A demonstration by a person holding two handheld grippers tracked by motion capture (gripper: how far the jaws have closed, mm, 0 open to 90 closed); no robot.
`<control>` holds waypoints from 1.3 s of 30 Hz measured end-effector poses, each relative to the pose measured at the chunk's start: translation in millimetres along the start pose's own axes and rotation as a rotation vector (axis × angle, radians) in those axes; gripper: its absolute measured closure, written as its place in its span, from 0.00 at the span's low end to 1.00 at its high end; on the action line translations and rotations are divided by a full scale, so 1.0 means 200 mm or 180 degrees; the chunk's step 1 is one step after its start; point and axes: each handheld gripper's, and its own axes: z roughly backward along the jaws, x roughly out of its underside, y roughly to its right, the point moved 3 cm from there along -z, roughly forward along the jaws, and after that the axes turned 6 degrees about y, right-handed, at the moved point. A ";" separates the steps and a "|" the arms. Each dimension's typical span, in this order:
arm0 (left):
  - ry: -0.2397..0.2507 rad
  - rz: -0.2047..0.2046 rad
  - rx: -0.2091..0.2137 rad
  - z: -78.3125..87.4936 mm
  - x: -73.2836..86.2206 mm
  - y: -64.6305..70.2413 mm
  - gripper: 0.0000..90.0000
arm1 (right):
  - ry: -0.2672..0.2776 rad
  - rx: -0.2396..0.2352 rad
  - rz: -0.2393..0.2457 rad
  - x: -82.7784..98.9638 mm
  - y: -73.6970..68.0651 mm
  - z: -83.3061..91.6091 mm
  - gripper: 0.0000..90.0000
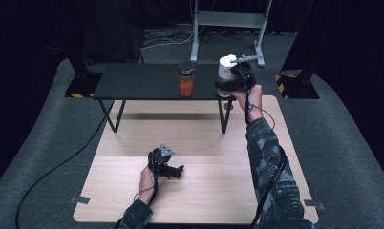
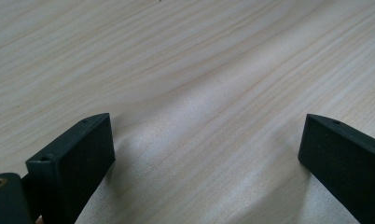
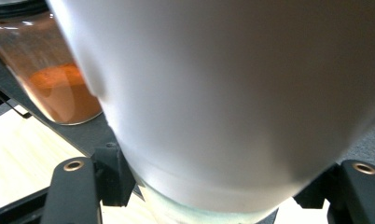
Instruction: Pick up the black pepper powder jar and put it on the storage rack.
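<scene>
High view first: your right gripper (image 1: 232,82) is clamped on the white cup (image 1: 225,68) at the right end of the black shelf table (image 1: 133,81), about one o'clock from you. The jar of orange powder (image 1: 186,78) stands at the cup's nine o'clock, near but apart. Something grey sticks out of the cup's top toward three o'clock; I cannot tell what it is.

In the right gripper view the cup (image 3: 223,93) sits squarely between the jaws, which press on its lower wall from both sides, just above the base. The jar (image 3: 50,79) shows at ten o'clock behind it.

Your left gripper (image 1: 173,170) rests low over the pale wooden board (image 1: 218,191) at your six o'clock side, jaws wide apart with nothing between them; the left gripper view shows bare wood grain (image 2: 185,70) under the two black pads.

On handling: the cup looks smooth and rigid, probably glazed or hard plastic, so judge it slippery rather than soft. It tapers toward the foot, and a grip this low may let it tip if the top is loaded. I would keep it upright, move slowly, and avoid knocking it against the jar. If you regrip, take it at mid-height, where the wall is wider. Its weight is unclear, since its contents are hidden.
</scene>
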 end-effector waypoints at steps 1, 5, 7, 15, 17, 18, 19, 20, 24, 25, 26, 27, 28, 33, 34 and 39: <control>0.0000 0.0000 -0.0001 0.00 0.00 0.00 0.03 | -0.0003 -0.0004 -0.0011 0.00 0.00 0.00 0.33; 0.0000 -0.0001 0.0000 0.00 0.00 0.00 0.03 | 0.0009 -0.0008 -0.0055 0.01 0.01 0.00 0.33; -0.0001 -0.0002 0.0000 0.00 0.00 0.00 0.03 | 0.0013 -0.0001 -0.0061 0.01 0.01 0.00 0.33; -0.0001 -0.0001 0.0000 0.00 0.00 0.00 0.03 | 0.0012 0.0048 0.0000 0.01 -0.01 0.00 0.33; 0.0000 -0.0001 0.0000 0.00 0.00 0.00 0.03 | 0.0014 0.0039 0.0004 0.01 -0.01 0.00 0.33; 0.0000 -0.0002 0.0000 0.00 0.00 0.00 0.03 | 0.0012 0.0045 0.0009 0.01 -0.02 0.00 0.33; 0.0000 -0.0001 0.0000 0.00 0.00 0.00 0.03 | 0.0011 0.0047 0.0003 0.01 -0.02 0.00 0.33; 0.0000 -0.0002 0.0000 0.00 0.00 0.00 0.03 | 0.0014 0.0046 0.0000 0.01 -0.01 0.00 0.33; 0.0000 -0.0002 0.0001 0.00 0.00 0.00 0.03 | 0.0011 0.0044 0.0007 0.01 -0.01 0.00 0.33; 0.0001 -0.0002 0.0000 0.00 0.00 0.00 0.03 | 0.0007 0.0044 0.0008 0.01 -0.01 0.00 0.33; 0.0000 -0.0003 0.0001 0.00 0.00 0.00 0.03 | 0.0002 0.0045 0.0008 0.01 -0.02 0.00 0.33; 0.0001 -0.0002 0.0001 0.00 0.00 0.00 0.03 | -0.0003 0.0052 0.0007 0.01 -0.02 0.00 0.32; 0.0001 -0.0003 0.0002 0.00 0.00 0.00 0.03 | -0.0010 0.0055 0.0000 0.01 -0.02 0.00 0.30; 0.0001 -0.0002 0.0002 0.00 0.00 0.00 0.03 | -0.0152 0.0030 -0.0019 -0.03 -0.03 0.00 0.12; 0.0002 -0.0004 0.0002 0.00 0.00 0.00 0.04 | -0.0178 0.0018 -0.0019 -0.04 -0.04 0.00 0.10; -0.0002 -0.0007 0.0002 0.00 0.00 0.00 0.04 | -0.0358 0.0000 0.0027 -0.07 -0.06 0.02 0.04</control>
